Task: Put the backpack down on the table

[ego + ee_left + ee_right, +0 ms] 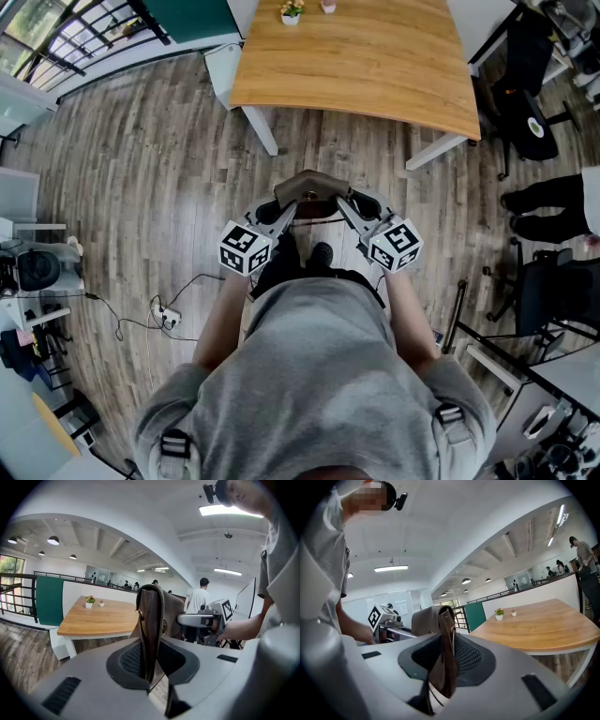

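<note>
Above floor (141,187), left tool (286,212), right tool (348,208), both clamping backpack (311,186)

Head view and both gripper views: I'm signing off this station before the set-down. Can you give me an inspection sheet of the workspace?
Surface: wooden table, bare in the middle.
Job's things: backpack, brown, held in the air short of the table.
Clutter: potted plant and small pot at the table's far edge.
Tools: left tool and right tool each shut on the backpack's leather.
Cables: power strip with cable on the floor.
Surroundings: office chairs at right.
</note>
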Available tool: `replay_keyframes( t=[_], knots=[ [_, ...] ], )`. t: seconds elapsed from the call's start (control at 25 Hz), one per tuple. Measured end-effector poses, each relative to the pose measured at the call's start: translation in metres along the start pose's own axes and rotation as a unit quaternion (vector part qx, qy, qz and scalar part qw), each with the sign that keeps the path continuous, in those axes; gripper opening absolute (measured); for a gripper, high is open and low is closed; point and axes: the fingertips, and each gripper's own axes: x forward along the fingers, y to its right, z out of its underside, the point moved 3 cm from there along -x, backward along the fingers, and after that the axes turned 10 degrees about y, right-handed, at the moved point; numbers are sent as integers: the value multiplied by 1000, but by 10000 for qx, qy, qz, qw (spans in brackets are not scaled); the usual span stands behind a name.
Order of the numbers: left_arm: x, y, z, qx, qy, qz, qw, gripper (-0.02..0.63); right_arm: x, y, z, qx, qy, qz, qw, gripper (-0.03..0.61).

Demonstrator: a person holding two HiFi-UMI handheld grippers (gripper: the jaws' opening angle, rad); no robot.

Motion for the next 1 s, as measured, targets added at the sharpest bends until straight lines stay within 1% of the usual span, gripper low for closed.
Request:
replay_keyframes(
  t=[0.32, 0.6, 1.0],
  knots=[
    [-4, 6, -6, 67, 130, 8, 9999, 63, -4, -5, -8, -138, 25, 3, 9999, 98],
    [-6, 9, -5, 83, 153, 23, 9998, 63, -8, -8, -7, -170, -4, 39, 9998, 98],
    [-4, 7, -3, 52, 107, 34, 9999, 63, -8, -5, -2, -35, -1, 146, 9999, 101]
  ],
)
